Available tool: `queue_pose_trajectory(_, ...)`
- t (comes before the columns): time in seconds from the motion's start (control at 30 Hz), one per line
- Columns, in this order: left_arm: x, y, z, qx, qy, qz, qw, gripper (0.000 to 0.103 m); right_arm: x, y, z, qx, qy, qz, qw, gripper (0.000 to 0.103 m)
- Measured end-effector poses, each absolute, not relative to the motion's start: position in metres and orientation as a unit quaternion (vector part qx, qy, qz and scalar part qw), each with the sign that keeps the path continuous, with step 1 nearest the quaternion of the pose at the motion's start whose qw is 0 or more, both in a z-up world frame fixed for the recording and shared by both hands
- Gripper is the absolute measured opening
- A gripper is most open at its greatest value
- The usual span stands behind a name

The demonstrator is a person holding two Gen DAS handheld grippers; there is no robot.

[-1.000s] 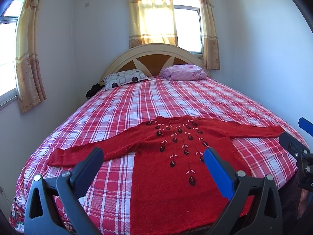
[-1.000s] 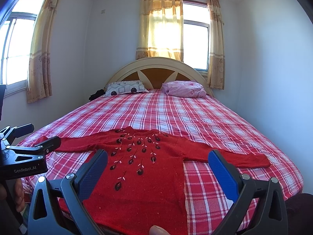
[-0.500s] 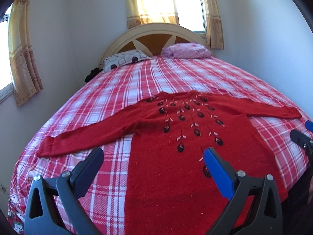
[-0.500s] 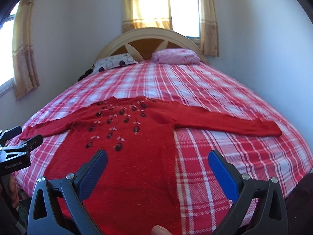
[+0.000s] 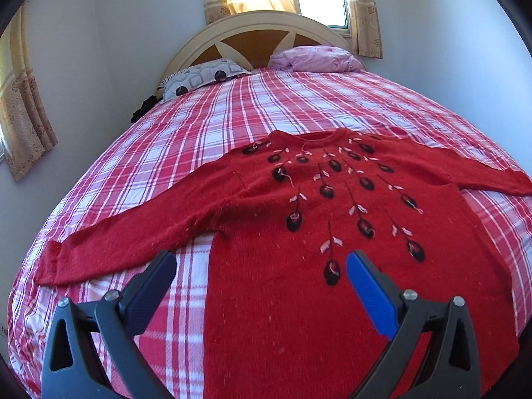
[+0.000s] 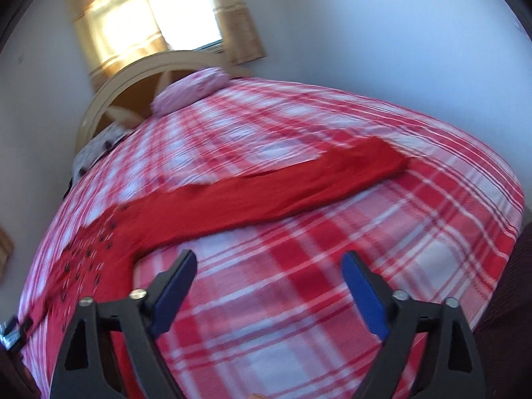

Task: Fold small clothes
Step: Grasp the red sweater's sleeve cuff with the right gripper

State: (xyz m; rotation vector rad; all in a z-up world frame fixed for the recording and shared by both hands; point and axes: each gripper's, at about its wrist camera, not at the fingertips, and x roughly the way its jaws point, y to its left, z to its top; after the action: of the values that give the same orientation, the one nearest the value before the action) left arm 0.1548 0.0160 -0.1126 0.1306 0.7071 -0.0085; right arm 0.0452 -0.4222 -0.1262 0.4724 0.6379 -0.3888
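From your left wrist camera, your left gripper (image 5: pixel 259 267) hangs with its jaws spread wide and nothing between them. The red sweater (image 5: pixel 332 232) lies flat, front up, on the plaid bedspread (image 5: pixel 232 116), and its body fills the gap between your jaws and runs ahead of them. Its hem side edge passes between the two jaws, nearer the left one. One sleeve stretches out beyond your left jaw, the other past your right jaw. Well ahead sit a patterned pillow (image 5: pixel 202 78) and a pink pillow (image 5: pixel 316 58) against the headboard (image 5: pixel 252 33).

From your right wrist camera, blurred and tilted, your right gripper (image 6: pixel 269 271) is likewise wide apart and empty, over bare plaid. The sweater's sleeve (image 6: pixel 299 186) crosses ahead of both jaws, its cuff beyond the right one, the sweater's body off past your left jaw.
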Motion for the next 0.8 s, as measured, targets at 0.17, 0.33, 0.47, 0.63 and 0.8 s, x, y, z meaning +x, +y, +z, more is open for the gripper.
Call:
queue_pose_trajectory(0.17,0.196,0.018,-0.127,0.043,0.376,-0.014,0.926,0.103,0.055,-0.497,-0.137,0.278,0.300,-0.251,0.877,0.068)
queue_pose_trajectory(0.33,0.221,0.012,-0.135,0.043,0.389,-0.010,0.920,0.103,0.071,-0.543,-0.153,0.313,0.304,-0.266,0.860,0.057)
queue_pose_trajectory(0.47,0.238,0.005,-0.143,0.054,0.399,-0.011,0.915,0.103,0.084,-0.561,-0.166,0.337,0.313,-0.265,0.848,0.049)
queue_pose_trajectory(0.63,0.250,-0.001,-0.157,0.067,0.412,-0.012,0.909,0.103,0.096,-0.570,-0.169,0.332,0.303,-0.278,0.849,0.050)
queue_pose_trajectory(0.8,0.255,0.004,-0.168,0.055,0.428,-0.016,0.902,0.103,0.109,-0.575,-0.172,0.321,0.313,-0.273,0.851,0.017)
